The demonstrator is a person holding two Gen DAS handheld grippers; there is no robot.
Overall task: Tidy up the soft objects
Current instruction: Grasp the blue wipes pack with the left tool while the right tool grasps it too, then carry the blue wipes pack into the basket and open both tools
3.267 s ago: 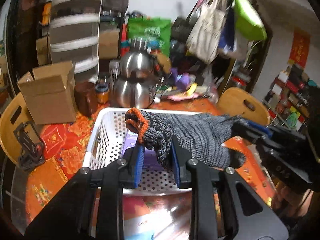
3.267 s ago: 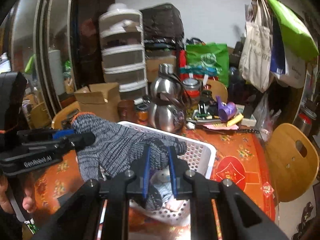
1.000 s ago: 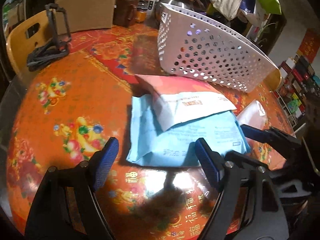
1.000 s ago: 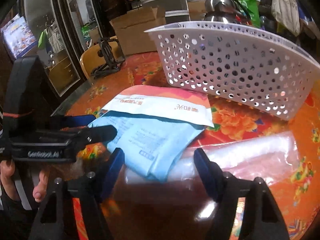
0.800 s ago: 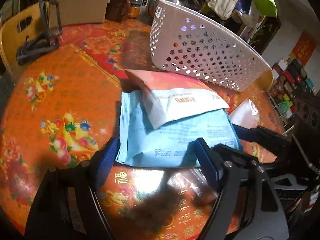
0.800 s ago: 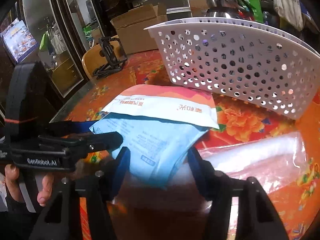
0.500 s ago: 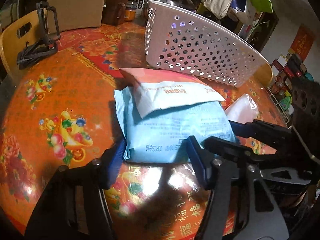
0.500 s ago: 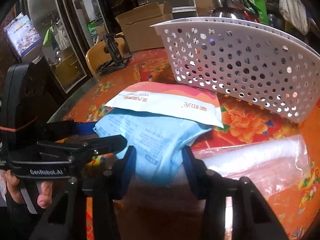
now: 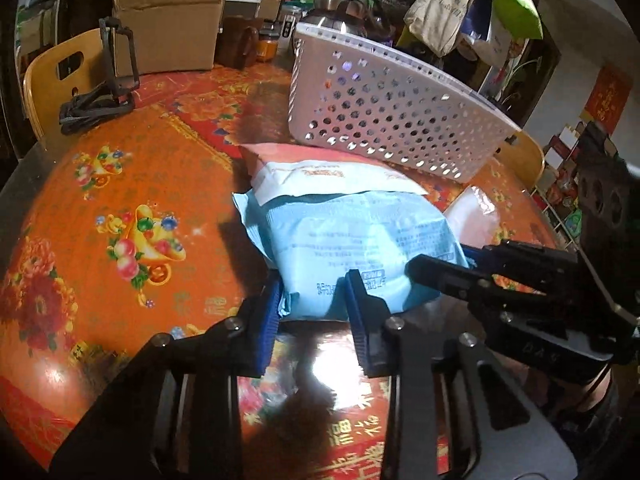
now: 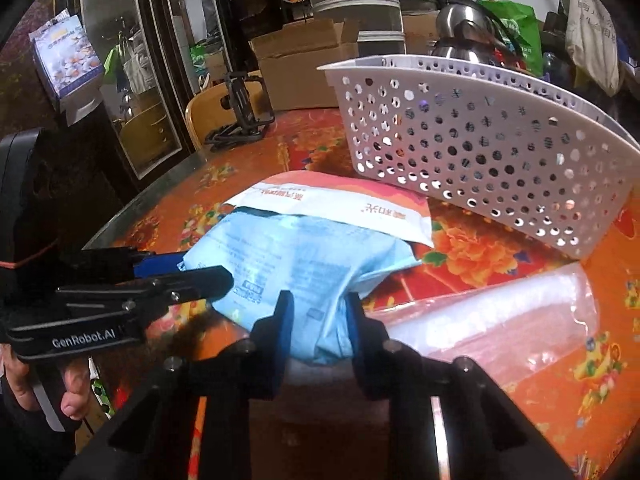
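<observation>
Left gripper (image 9: 314,304): blue pads pinch the near left corner of the light blue soft pack (image 9: 352,240). Right gripper (image 10: 318,322): clamped on the pack's other near corner, film bunched between its pads. Pack lies on the orange floral table (image 9: 120,200), long axis crosswise between the two grippers, flat face up, far edge toward the white perforated basket (image 9: 392,120). A pink-and-white pack (image 9: 332,172) overlaps that far edge, just short of the basket wall. Clear plastic bag (image 10: 500,320) right of the right gripper; whether it touches the blue pack is unclear.
</observation>
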